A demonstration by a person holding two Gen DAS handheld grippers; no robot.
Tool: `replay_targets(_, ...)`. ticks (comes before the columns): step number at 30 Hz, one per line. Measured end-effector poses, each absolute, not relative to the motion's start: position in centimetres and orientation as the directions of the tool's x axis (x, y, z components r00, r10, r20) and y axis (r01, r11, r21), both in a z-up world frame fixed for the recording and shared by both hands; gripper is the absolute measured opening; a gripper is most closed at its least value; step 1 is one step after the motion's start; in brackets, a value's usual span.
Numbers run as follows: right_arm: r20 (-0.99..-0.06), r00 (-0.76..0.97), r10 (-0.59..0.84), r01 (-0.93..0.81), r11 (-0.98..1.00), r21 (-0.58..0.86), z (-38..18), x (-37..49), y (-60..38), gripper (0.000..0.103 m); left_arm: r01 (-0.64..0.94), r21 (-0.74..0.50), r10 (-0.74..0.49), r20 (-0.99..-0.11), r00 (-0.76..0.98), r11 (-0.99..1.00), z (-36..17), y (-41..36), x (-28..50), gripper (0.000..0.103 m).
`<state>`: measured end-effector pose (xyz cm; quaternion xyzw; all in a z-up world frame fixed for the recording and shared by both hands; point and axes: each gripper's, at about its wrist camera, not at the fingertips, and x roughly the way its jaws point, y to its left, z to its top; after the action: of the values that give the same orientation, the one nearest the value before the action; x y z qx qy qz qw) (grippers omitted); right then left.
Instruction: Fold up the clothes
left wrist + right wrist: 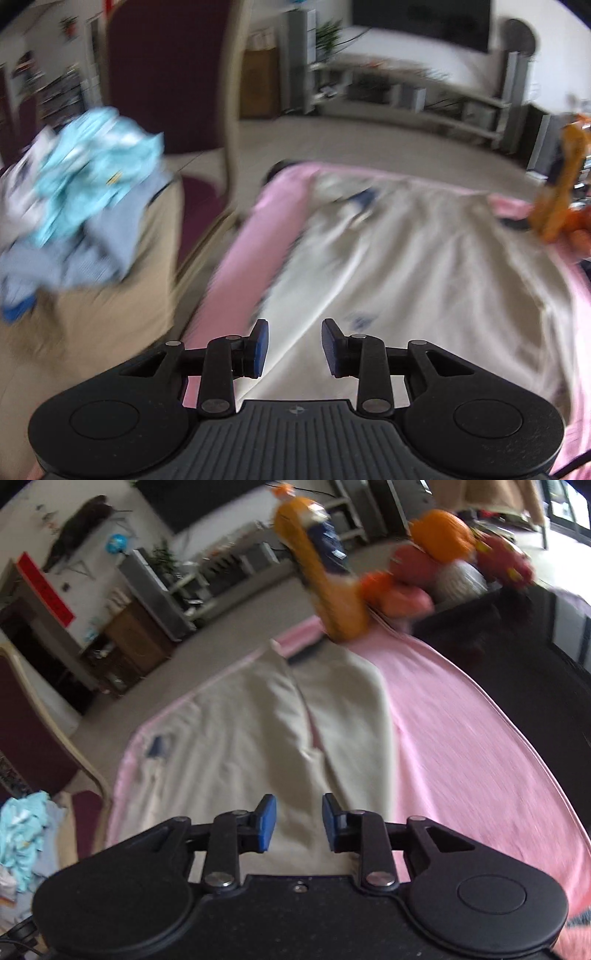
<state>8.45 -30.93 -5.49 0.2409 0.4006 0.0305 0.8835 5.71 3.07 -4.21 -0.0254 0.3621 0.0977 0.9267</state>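
1. Left wrist view: the left gripper (294,347) hangs above a cream garment (399,258), its blue pads (260,345) standing apart with nothing between them and not touching the cloth.
2. The cream garment lies spread flat on a pink cloth (236,273) that covers the table; a small dark blue mark sits near its far end and another close to the gripper.
3. To the left, a heap of light blue and white clothes (81,192) rests on a beige seat (110,317), beside a dark red chair (166,74) with a pale frame.
4. Right wrist view: the right gripper (299,823) also hangs over the cream garment (236,746), jaws parted, pads (266,823) clear of the fabric and empty.
5. From this side the garment shows a fold line running lengthwise, with one panel lying over the other, and the pink cloth (480,746) bare to the right.
6. At the far edge of the table stand an orange bottle (325,576) and a blurred pile of orange and red fruit (439,554).
7. Both views are smeared with motion blur, so finer detail of the garment cannot be told.
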Motion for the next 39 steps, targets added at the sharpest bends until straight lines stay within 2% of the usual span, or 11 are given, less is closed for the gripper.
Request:
replay_targets(4, -0.678, 0.689, 0.255, 0.103, 0.892, 0.44, -4.3, 12.0, -29.7, 0.034, -0.122, 0.035, 0.116, -0.649, 0.752, 0.992, -3.7, 1.9, 9.8, 0.033)
replay_targets(8, -0.67, 0.704, 0.236, 0.098, 0.901, 0.422, -4.7, 16.9, -28.6, 0.033, -0.047, 0.001, 0.035, -0.691, 0.722, 0.999, -5.6, 1.0, 14.6, 0.033)
replay_targets(10, -0.678, 0.697, 0.233, 0.088, 0.911, 0.404, -5.6, 20.1, -28.1, 0.022, -0.013, -0.029, -0.013, -0.728, 0.686, 0.999, -7.4, 0.6, 17.5, 0.033)
replay_targets(18, -0.741, 0.655, 0.147, 0.135, 0.942, 0.306, -12.2, 32.6, -27.7, 0.021, 0.08, -0.093, -0.122, -0.809, 0.575, 0.992, -16.5, -0.8, 25.3, 0.032)
replay_targets(22, -0.775, 0.624, 0.101, 0.147, 0.959, 0.244, -15.5, 37.5, -27.3, 0.021, 0.162, -0.014, -0.114, -0.774, 0.623, 0.987, -17.5, -1.5, 25.5, 0.035)
replay_targets(24, -0.786, 0.614, 0.072, 0.153, 0.966, 0.208, -16.6, 39.4, -26.9, 0.021, 0.167, -0.019, -0.121, -0.769, 0.627, 0.986, -17.6, -1.4, 25.3, 0.036)
replay_targets(31, -0.796, 0.603, -0.049, 0.139, 0.989, 0.044, -18.4, 42.1, -24.7, 0.022, 0.167, -0.025, -0.126, -0.767, 0.629, 0.986, -17.5, -1.3, 25.2, 0.037)
replay_targets(32, -0.791, 0.608, -0.062, 0.136, 0.99, 0.027, -18.3, 42.0, -24.5, 0.015, 0.169, -0.018, -0.122, -0.766, 0.631, 0.985, -17.4, -1.4, 25.0, 0.037)
replay_targets(33, -0.786, 0.615, -0.061, 0.149, 0.988, 0.04, -17.9, 41.6, -24.9, 0.004, 0.172, -0.009, -0.117, -0.766, 0.632, 0.985, -17.3, -1.6, 24.9, 0.037)
replay_targets(39, -0.73, 0.682, -0.05, 0.22, 0.966, 0.139, -13.1, 37.6, -28.1, 0.004, 0.175, 0.011, -0.107, -0.754, 0.648, 0.985, -14.8, -1.8, 23.0, 0.035)
